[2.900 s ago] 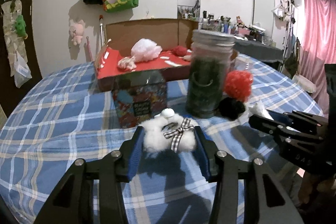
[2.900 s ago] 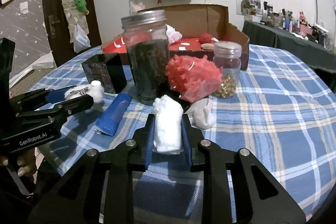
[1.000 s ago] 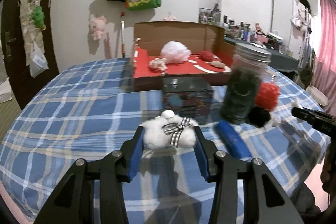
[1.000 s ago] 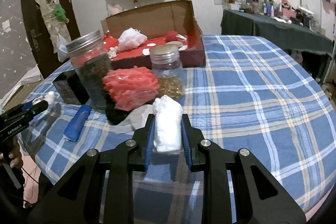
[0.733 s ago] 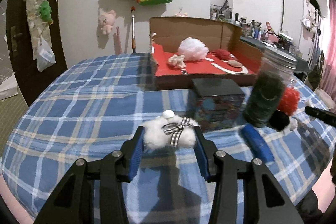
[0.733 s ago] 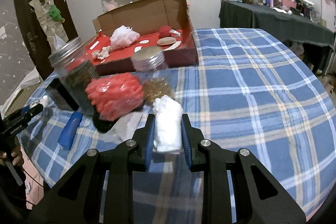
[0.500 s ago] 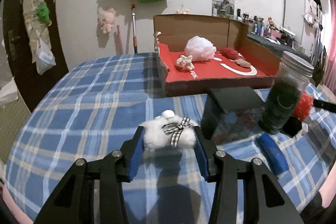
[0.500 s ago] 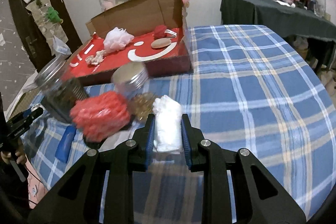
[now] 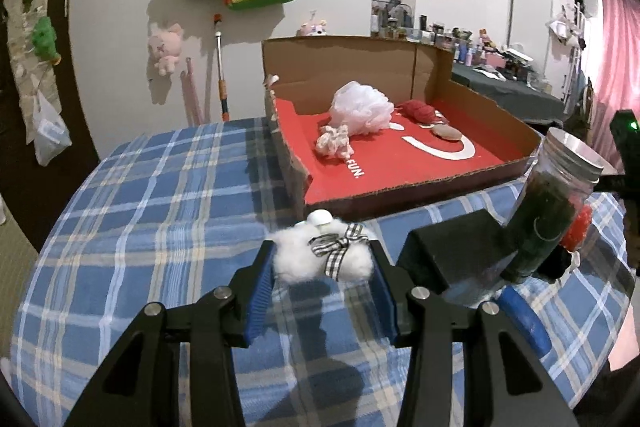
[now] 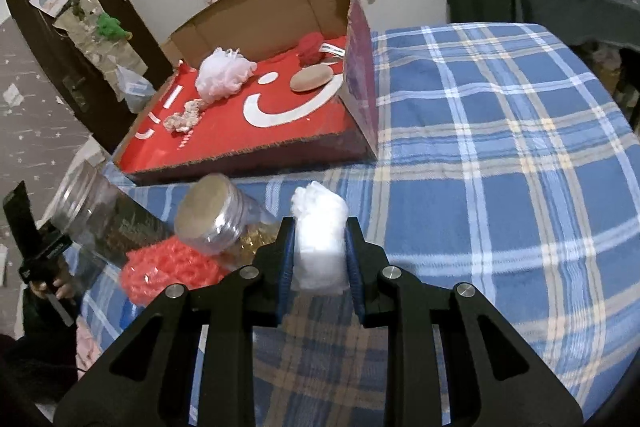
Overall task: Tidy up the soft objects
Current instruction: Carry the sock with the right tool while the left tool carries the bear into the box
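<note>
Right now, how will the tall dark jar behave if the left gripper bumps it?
The tall dark jar probably tips rather than slides: it looks narrow and tall. Its clear walls look like glass, so likely fragile and heavy. Once down, it would probably roll toward the black box.

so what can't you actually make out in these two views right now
- Left wrist view: the blue tube lies partly behind the left gripper fingers.
- Right wrist view: the tall jar is blurred, contents unreadable.
- Right wrist view: the white wad hides the cloth under it.
</note>
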{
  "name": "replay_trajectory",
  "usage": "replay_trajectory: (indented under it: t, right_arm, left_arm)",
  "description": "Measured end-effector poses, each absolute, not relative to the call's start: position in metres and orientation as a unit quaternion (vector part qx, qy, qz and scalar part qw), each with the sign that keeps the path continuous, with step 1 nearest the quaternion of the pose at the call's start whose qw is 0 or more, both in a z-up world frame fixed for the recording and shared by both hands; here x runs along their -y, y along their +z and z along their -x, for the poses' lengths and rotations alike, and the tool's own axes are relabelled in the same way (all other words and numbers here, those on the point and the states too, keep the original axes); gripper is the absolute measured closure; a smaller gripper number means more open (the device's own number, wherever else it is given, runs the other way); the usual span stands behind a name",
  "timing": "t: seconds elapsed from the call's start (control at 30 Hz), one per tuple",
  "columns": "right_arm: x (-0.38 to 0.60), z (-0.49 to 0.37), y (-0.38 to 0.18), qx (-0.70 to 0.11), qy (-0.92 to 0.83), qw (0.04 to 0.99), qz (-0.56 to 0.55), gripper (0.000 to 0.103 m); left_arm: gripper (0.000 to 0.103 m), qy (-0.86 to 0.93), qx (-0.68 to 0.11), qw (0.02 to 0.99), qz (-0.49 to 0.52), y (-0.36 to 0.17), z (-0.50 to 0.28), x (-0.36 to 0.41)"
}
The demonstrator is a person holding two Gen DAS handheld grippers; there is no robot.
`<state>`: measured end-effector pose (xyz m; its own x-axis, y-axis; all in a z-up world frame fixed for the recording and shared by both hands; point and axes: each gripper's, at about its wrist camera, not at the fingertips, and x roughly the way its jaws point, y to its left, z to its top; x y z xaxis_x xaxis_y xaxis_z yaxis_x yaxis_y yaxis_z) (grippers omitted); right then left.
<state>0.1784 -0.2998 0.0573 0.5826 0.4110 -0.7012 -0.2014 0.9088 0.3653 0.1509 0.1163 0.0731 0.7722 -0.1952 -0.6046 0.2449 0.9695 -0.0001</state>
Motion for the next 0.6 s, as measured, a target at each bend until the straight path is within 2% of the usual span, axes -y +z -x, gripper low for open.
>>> replay_trajectory:
  t: [0.6]
  right_arm:
    - [0.297, -0.215, 0.069, -0.448, 0.248, 0.850, -0.123, 0.080]
  left_arm:
    - [0.056, -0.194, -0.313, 0.928, -0.057, 0.091, -0.182, -0.107]
